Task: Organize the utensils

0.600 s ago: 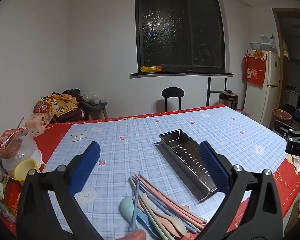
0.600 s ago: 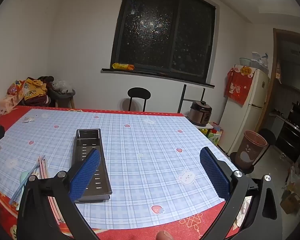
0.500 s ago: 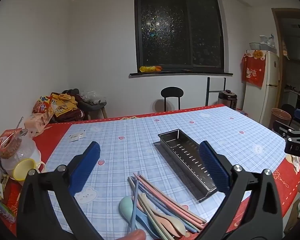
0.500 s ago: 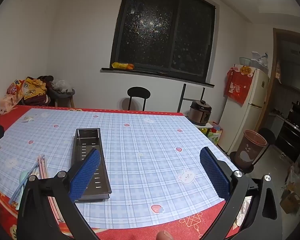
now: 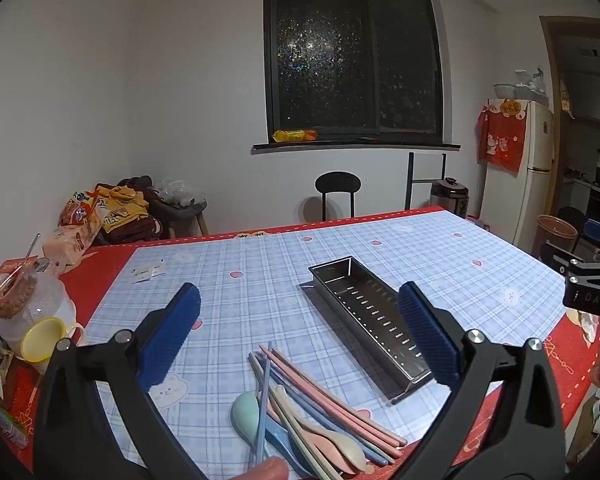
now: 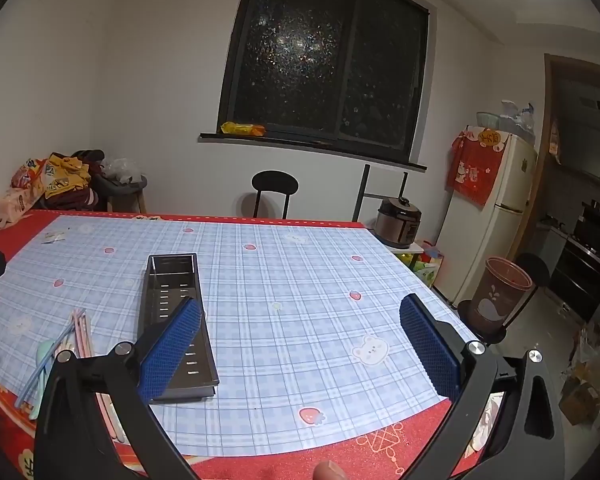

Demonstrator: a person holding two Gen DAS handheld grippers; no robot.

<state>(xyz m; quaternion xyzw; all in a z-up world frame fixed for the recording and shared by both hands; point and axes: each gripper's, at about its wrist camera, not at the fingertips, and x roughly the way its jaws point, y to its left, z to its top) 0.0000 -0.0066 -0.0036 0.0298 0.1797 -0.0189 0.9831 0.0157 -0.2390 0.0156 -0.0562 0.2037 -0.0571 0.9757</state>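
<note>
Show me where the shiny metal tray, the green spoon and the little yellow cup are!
metal tray (image 5: 373,314), left wrist view, on its slotted floor.
green spoon (image 5: 246,412), left wrist view, on its bowl.
yellow cup (image 5: 40,338), left wrist view, on its round open mouth.

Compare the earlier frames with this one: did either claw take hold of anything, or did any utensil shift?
No visible change. Left claw and right claw stay wide open and empty above the table; the pile of pastel chopsticks and spoons and the empty metal tray lie where they were.
</note>
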